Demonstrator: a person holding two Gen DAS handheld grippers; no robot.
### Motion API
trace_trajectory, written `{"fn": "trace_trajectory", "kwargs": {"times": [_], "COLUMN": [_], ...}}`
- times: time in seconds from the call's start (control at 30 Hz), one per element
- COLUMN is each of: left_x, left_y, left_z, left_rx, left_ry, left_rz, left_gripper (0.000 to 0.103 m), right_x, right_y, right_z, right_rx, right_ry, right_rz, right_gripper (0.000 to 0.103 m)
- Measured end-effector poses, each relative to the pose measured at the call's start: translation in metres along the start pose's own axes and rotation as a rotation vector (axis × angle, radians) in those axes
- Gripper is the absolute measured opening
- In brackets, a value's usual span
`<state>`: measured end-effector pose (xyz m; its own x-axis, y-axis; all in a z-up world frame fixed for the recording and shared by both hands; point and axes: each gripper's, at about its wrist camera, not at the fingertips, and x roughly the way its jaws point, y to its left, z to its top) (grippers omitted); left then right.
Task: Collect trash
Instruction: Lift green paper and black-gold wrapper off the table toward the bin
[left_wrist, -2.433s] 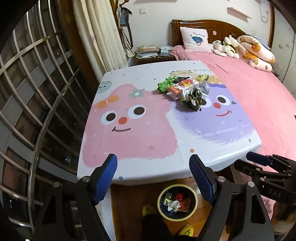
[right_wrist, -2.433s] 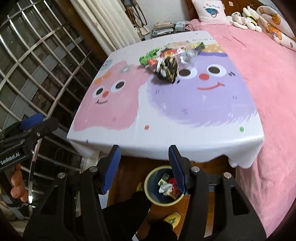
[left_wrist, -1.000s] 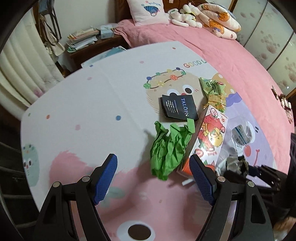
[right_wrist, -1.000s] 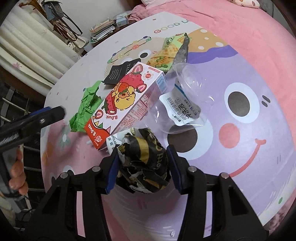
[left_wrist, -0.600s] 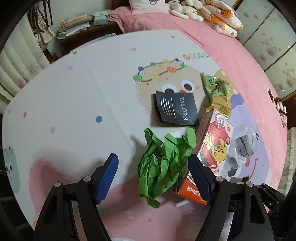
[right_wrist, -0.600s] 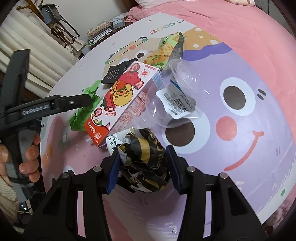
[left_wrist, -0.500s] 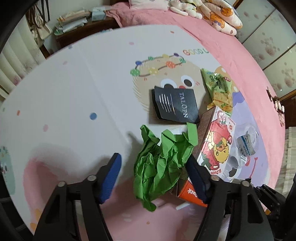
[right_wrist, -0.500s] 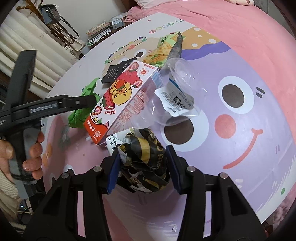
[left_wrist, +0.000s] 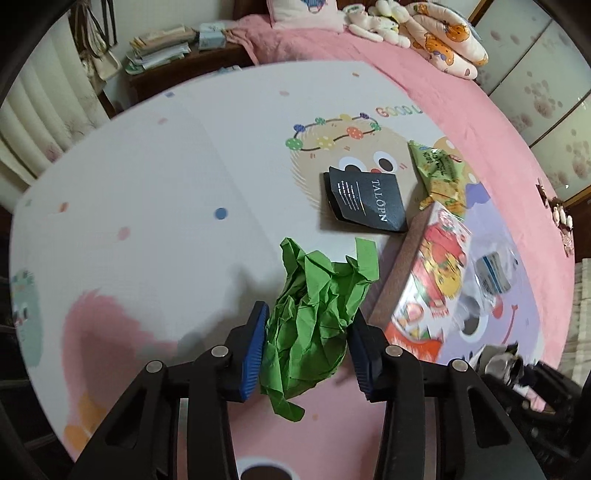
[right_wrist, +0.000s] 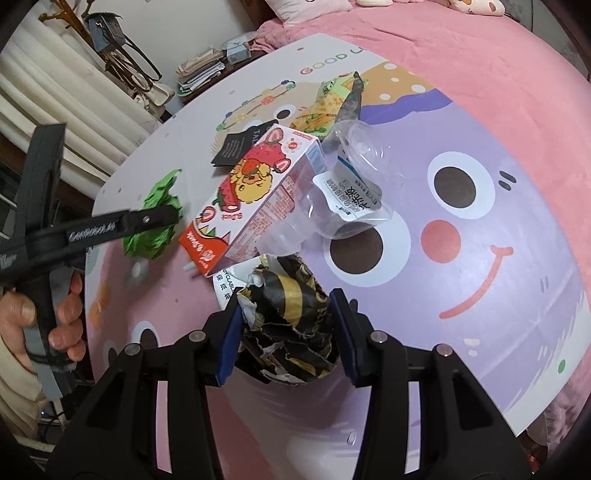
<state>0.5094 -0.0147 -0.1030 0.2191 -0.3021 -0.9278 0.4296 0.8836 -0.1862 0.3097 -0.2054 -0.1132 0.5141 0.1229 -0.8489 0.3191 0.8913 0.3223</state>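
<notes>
Crumpled green paper (left_wrist: 317, 295) lies on the cartoon tablecloth (left_wrist: 147, 184). My left gripper (left_wrist: 306, 350) points down over it, its jaws closing, and both blue pads touch the paper's sides. In the right wrist view the same paper (right_wrist: 162, 199) shows behind a left finger (right_wrist: 147, 221). My right gripper (right_wrist: 286, 332) is shut on a crumpled black-and-gold wrapper (right_wrist: 291, 306), its jaws still squeezing in. Beside it lie a strawberry carton (right_wrist: 255, 192), a clear plastic cup (right_wrist: 343, 192), a black packet (left_wrist: 365, 201) and a green snack bag (left_wrist: 439, 173).
A pink bed (right_wrist: 480, 55) borders the table on the far and right sides. A nightstand with stacked papers (left_wrist: 159, 51) stands at the back, curtains to the left. A person's hand (right_wrist: 55, 317) grips the left tool's handle.
The left gripper came down over the green paper and its jaws narrowed from wide apart until they touch it. The right gripper has kept its hold on the black-and-gold wrapper.
</notes>
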Motion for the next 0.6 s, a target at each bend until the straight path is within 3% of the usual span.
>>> {"fn": "trace_trajectory", "kwargs": {"times": [0.3, 0.6], "left_x": [-0.078, -0.158], "left_y": [-0.017, -0.077], "left_z": [-0.06, -0.144], "left_rx": [-0.012, -0.087], "left_ry": [-0.08, -0.192], "left_rz": [0.033, 0.128], "left_gripper": [0.042, 0.042], "right_x": [-0.042, -0.112], "right_y": [0.016, 0.006], "right_z": [-0.01, -0.038], "right_rx": [-0.094, -0.219], "right_ry": [-0.023, -0.073], "right_rz": [0.055, 0.177], "right_gripper": [0.041, 0.042]}}
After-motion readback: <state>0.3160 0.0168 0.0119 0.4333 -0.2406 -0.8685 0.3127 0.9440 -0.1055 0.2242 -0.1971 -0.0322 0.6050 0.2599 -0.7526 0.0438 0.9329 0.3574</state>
